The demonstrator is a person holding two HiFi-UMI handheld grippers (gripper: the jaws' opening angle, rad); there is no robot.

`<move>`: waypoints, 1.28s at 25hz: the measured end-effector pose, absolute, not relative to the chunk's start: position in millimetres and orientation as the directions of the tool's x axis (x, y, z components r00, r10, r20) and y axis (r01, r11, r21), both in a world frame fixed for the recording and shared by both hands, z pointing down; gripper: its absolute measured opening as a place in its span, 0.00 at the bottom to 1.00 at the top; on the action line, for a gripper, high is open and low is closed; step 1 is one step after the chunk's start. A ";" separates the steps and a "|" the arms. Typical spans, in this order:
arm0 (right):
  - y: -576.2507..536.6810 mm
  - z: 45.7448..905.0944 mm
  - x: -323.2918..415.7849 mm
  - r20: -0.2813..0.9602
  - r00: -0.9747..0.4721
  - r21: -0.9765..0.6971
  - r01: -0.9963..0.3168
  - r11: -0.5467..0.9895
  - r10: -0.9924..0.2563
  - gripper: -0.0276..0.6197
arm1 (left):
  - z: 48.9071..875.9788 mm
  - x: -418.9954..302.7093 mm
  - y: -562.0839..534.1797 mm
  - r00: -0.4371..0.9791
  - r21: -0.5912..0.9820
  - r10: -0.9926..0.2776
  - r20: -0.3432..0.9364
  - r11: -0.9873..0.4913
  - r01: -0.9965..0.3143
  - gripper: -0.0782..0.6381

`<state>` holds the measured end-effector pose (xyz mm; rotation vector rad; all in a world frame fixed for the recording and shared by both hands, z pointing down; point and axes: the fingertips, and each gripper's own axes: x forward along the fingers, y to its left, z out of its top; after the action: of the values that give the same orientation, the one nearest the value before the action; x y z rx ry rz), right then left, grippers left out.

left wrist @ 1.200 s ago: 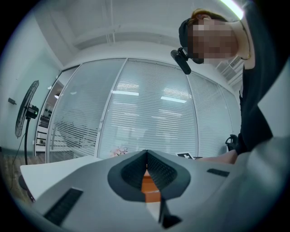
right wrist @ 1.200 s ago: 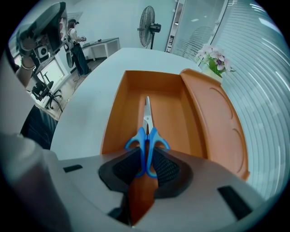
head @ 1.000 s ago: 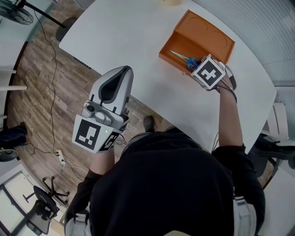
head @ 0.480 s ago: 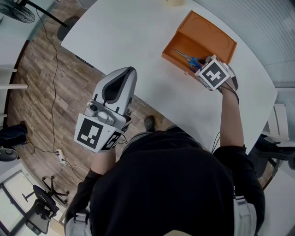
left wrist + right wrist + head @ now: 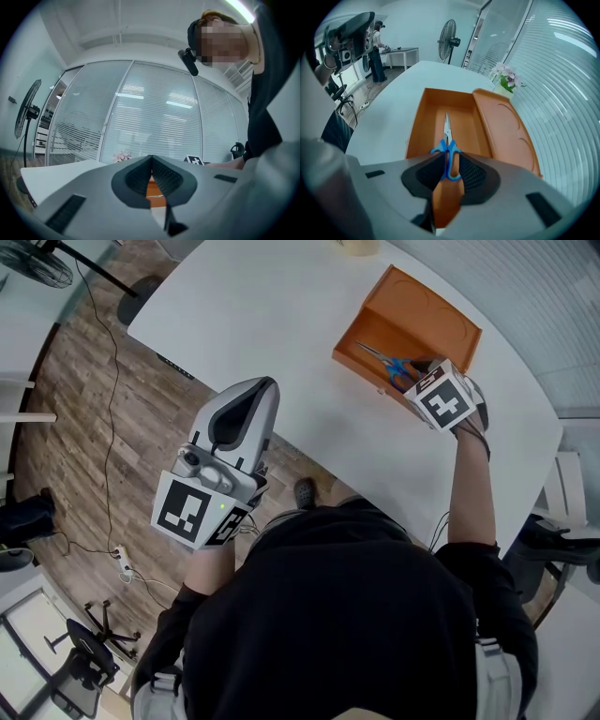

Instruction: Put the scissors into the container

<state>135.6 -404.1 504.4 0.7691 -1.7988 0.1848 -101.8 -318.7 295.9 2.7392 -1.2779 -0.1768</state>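
The scissors [image 5: 386, 360], steel blades with blue handles, lie along the open orange container [image 5: 359, 341], tips pointing away from me. In the right gripper view their blades [image 5: 446, 127] rest on the container's floor [image 5: 433, 110]. My right gripper [image 5: 450, 164] points steeply down at the container's near end [image 5: 420, 376]. One blue handle loop sits between its pads, which look pressed against it; the jaws have just been closing. My left gripper [image 5: 251, 390] hovers level off the table's near edge, shut and empty, and its jaws meet in the left gripper view [image 5: 151, 158].
The container's hinged lid [image 5: 433, 313] lies open flat on the far side of the white table [image 5: 262, 315]. A small flower pot [image 5: 505, 79] stands beyond it. A standing fan [image 5: 449, 40] and glass partitions lie past the table's end.
My right gripper has drifted slightly right over the container's near end and tipped, so its marker cube faces differently. The scissors stay in the container. The left gripper has not moved.
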 end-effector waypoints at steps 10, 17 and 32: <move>-401.5 449.2 120.3 0.761 -0.232 0.348 -0.643 0.682 -0.607 0.18 | 290.1 -103.9 -312.7 0.650 0.133 -0.757 -0.070 -0.653 -0.746 0.13; -386.0 399.9 99.9 0.601 -0.315 0.369 -0.706 0.604 -0.735 0.16 | 281.4 -106.6 -305.6 0.664 0.110 -0.744 -0.082 -0.668 -0.736 0.13; -340.6 332.3 54.3 0.308 -0.475 0.262 -0.790 0.554 -0.824 0.06 | 268.6 -104.5 -292.1 0.689 0.080 -0.717 -0.107 -0.697 -0.713 0.13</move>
<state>54.3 -340.6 332.3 1.3136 -2.3952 -0.1160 -104.5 -292.1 268.6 2.8577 -1.2095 -0.2015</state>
